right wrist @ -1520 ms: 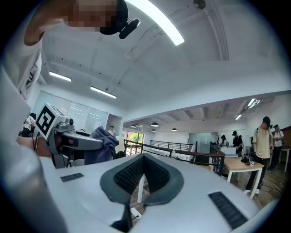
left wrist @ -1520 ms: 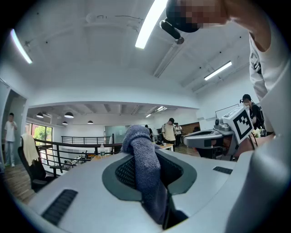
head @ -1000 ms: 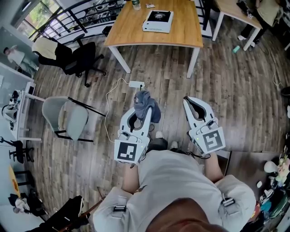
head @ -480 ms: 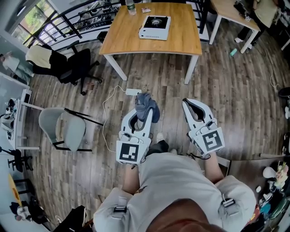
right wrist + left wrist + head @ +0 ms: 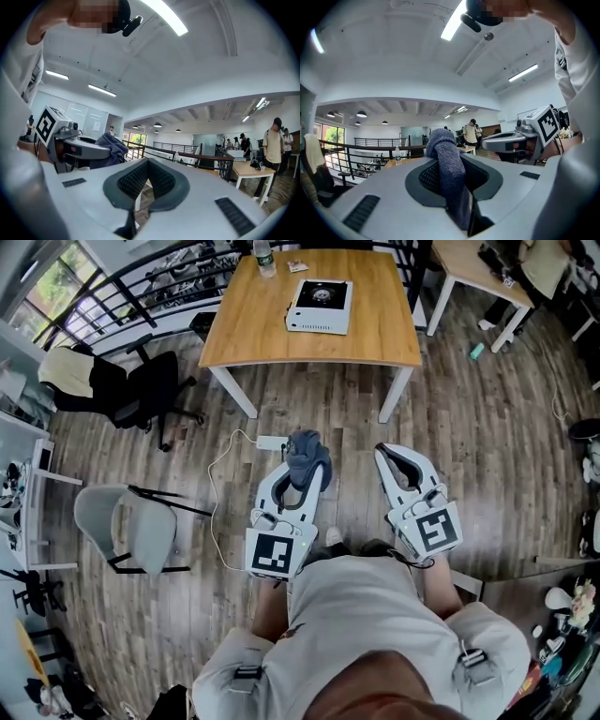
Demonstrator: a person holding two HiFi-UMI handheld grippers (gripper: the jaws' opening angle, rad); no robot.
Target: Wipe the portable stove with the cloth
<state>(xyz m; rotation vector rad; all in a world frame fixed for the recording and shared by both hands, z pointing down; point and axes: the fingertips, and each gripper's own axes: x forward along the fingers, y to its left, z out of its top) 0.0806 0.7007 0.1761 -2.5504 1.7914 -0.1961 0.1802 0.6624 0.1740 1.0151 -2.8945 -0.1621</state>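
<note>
Two hand-held grippers are pointing forward side by side over the plank floor (image 5: 487, 427) in the head view, a little apart. The left gripper (image 5: 446, 161) is clamping the cloth (image 5: 449, 180): its own view is showing the blue-grey fabric running up between the two dark pads, pinched deep in the jaws and bunching into a rounded wad above the tips. The right gripper (image 5: 146, 164) is gripping nothing. Its pads are meeting at the tips, and only floor and a table leg are showing through the slot behind them.

Only the head view is showing the portable stove (image 5: 319, 306), a flat white unit lying on the wooden table (image 5: 253, 334) well ahead of both grippers, with a bottle (image 5: 264, 259) standing near the table's far-left corner. Neither gripper view is showing the stove clearly, and in the left one the cloth is covering the middle of the scene. Each gripper view is catching the other gripper from the side. The right one is showing the cloth draping over the left gripper's nose. Both are taking in ceiling lights (image 5: 164, 16) and people (image 5: 276, 136) standing far across the room
</note>
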